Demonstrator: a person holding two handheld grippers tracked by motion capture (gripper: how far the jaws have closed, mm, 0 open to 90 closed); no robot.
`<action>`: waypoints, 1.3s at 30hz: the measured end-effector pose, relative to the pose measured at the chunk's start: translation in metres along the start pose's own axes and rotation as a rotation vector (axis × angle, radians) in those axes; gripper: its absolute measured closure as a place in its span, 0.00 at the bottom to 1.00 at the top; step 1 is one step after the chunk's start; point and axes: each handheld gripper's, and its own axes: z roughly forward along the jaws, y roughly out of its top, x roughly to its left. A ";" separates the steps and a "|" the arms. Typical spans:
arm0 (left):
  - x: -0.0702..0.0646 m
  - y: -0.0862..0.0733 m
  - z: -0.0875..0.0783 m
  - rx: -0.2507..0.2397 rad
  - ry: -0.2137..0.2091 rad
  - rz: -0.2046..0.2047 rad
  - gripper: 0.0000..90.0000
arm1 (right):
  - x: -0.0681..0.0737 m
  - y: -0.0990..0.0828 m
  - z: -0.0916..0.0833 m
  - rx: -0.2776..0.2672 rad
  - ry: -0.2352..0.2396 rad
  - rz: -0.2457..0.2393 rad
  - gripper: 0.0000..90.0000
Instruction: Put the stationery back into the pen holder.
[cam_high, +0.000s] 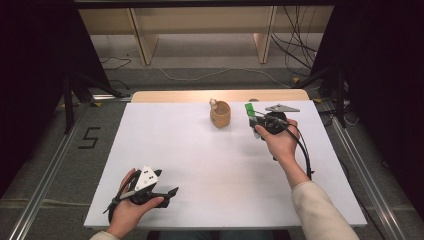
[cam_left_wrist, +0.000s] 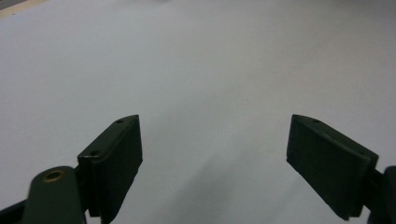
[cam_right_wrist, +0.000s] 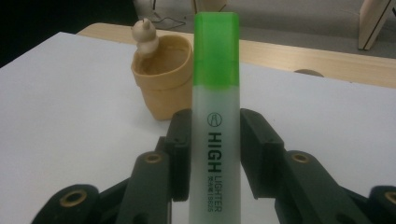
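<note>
A green-capped highlighter (cam_right_wrist: 215, 112) stands upright between the black jaws of my right gripper (cam_right_wrist: 215, 154), which is shut on its white barrel. In the high view that gripper (cam_high: 256, 121) is held at the table's far right, with the highlighter (cam_high: 250, 112) sticking up from it. Just to its left stands a small tan cup (cam_high: 220, 114) with a pale figure on its rim; the cup (cam_right_wrist: 163, 77) lies ahead of the jaws in the right gripper view. My left gripper (cam_high: 167, 194) rests at the near left of the table, open, with nothing between its pads (cam_left_wrist: 116, 154).
A white board (cam_high: 200, 165) covers the wooden table (cam_high: 165, 95). Metal rails (cam_high: 45, 175) run along both sides on the floor. Wooden shelf legs (cam_high: 142, 40) and loose cables (cam_high: 295, 50) lie beyond the far edge.
</note>
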 end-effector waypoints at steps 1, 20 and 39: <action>0.000 0.000 0.000 0.006 -0.001 0.006 0.20 | 0.001 0.000 0.000 0.000 0.001 0.001 0.74; 0.000 0.000 0.000 0.005 -0.001 0.009 0.20 | 0.007 0.010 0.008 -0.025 0.005 -0.010 0.74; 0.000 0.000 0.000 0.003 -0.004 0.006 0.20 | 0.017 0.020 0.021 -0.034 0.013 -0.020 0.74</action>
